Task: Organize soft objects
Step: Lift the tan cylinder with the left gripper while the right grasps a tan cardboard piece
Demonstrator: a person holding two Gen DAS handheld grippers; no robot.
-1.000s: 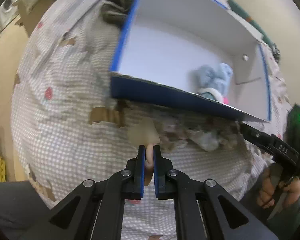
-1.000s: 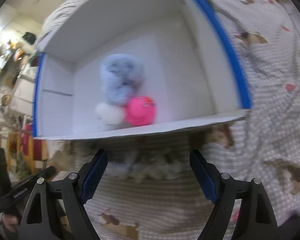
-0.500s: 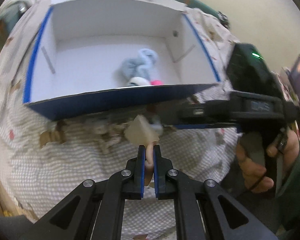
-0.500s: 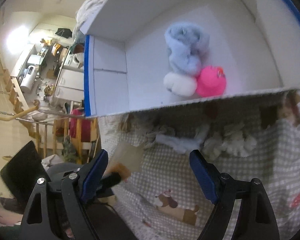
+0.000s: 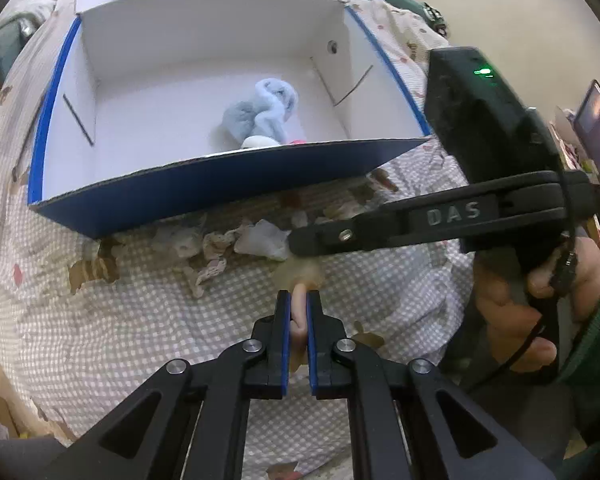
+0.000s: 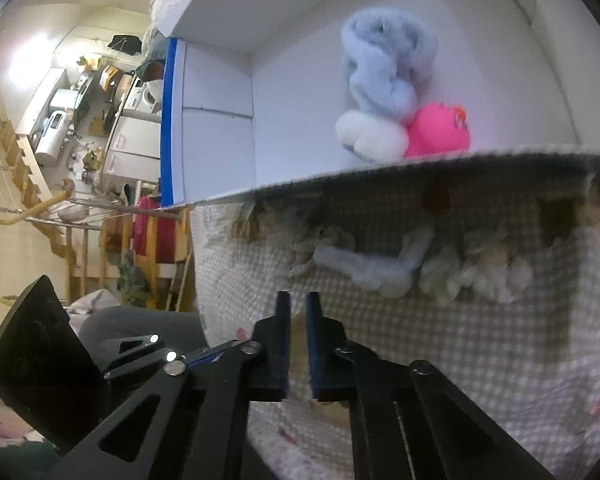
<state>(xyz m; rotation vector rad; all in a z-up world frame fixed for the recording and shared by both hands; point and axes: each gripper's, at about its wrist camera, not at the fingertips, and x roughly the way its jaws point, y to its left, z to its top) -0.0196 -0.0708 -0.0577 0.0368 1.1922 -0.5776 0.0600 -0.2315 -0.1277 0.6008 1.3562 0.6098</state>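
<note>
My left gripper (image 5: 298, 294) is shut on the pinkish stem of a small tan soft toy (image 5: 300, 276) over the checked bedspread. A hand (image 5: 508, 308) holds my right gripper (image 5: 294, 242), which reaches in from the right; its tip sits just above the toy's cap. In the right wrist view its jaws (image 6: 298, 298) stand shut, and a tan patch shows in the slit; whether it is pinched is unclear. Pale cloth scraps (image 5: 260, 240) (image 6: 380, 276) lie before the blue box (image 5: 220, 184). Inside it lie a light blue plush (image 6: 384, 68), a white ball (image 6: 368, 138) and a pink toy (image 6: 440, 132).
The checked bedspread (image 5: 100, 320) spreads under everything, with bare cloth at the front left. A dark screen (image 5: 596, 140) stands at the far right. Past the bed's edge, the right wrist view shows a stair rail and furniture (image 6: 60, 120).
The right gripper's jaws have gone from wide apart to shut. It has come in closer, so its tip now lies right over the tan toy. The left gripper keeps its hold.
</note>
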